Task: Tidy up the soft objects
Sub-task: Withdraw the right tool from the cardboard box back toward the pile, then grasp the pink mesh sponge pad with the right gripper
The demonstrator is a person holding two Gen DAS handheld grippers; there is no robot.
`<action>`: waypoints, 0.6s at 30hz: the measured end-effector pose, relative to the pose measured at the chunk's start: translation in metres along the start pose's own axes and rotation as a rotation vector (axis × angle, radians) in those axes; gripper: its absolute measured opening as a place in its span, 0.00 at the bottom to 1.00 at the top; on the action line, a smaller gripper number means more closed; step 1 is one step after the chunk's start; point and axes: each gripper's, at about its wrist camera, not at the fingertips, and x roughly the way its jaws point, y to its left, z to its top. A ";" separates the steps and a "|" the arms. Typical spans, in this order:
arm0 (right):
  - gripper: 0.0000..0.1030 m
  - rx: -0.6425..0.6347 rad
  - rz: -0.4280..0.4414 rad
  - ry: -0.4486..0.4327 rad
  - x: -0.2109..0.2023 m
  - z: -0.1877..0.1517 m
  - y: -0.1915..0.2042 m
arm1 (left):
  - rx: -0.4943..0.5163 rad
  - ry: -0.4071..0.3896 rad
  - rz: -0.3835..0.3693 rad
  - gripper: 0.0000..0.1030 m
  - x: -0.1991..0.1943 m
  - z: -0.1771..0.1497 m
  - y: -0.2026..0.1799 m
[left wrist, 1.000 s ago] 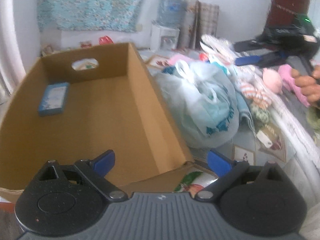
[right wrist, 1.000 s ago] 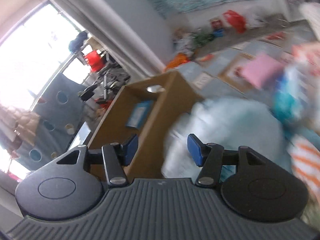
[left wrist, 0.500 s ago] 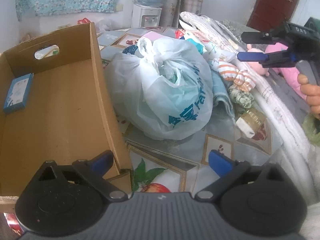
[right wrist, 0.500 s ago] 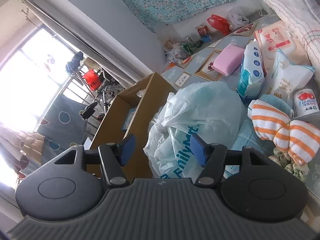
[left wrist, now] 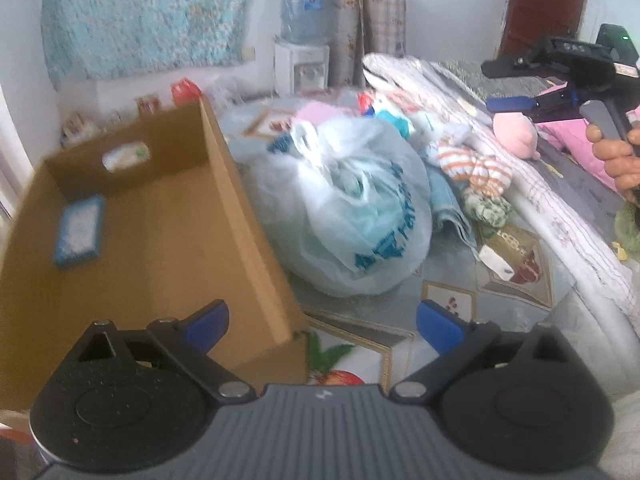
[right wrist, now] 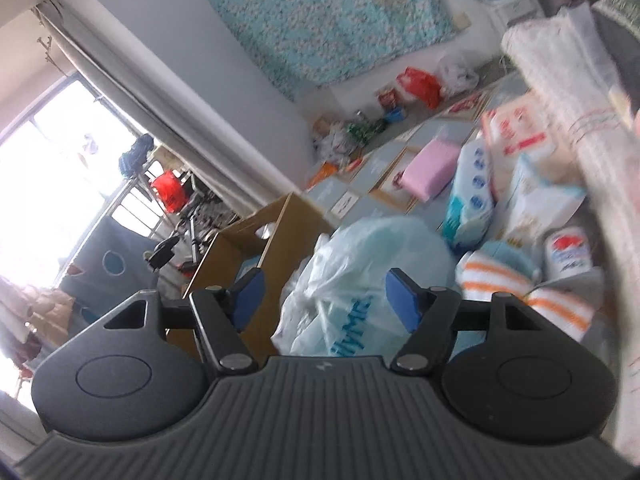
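In the left wrist view, the left gripper (left wrist: 322, 322) is seen with its 2 blue-padded fingers (left wrist: 206, 324) spread wide and nothing held between them. It is poised above the near right corner of an open brown cardboard box (left wrist: 244, 216). Inside the box, a small flat blue packet (left wrist: 79, 230) is seen lying near the left wall. Just right of the box, a tied translucent white plastic bag with blue lettering (left wrist: 352, 216) is set on the patterned tile floor (left wrist: 452, 300). Beside the bag, further right, an orange-and-white striped soft cloth item (left wrist: 474, 166) and a green knitted piece (left wrist: 486, 208) are found against a pale quilted blanket (left wrist: 560, 216). A pink plush toy (left wrist: 516, 136) is seen lying on the blanket. At the far right, the right gripper (left wrist: 510, 84) is held in a person's hand (left wrist: 616, 160) above the pink plush toy, apart from it.

In the right wrist view, the right gripper (right wrist: 324, 296) is shown with its jaws opening and nothing gripped between them. It is pointed toward the plastic bag (right wrist: 360, 276), which is not touched. The cardboard box (right wrist: 256, 248) is seen to the left of the bag, and the striped cloth item (right wrist: 516, 288) to its right.
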 end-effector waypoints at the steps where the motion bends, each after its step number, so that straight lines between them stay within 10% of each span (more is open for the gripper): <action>1: 0.66 -0.004 -0.009 -0.009 0.000 0.003 -0.002 | 0.014 -0.013 0.016 0.98 -0.005 0.005 0.000; 8: 0.68 -0.010 -0.025 -0.001 0.023 0.049 -0.010 | 0.109 -0.100 0.112 1.00 -0.002 0.091 -0.012; 18: 0.70 -0.011 -0.153 0.154 0.147 0.148 -0.042 | 0.124 0.065 0.206 1.00 0.147 0.230 -0.049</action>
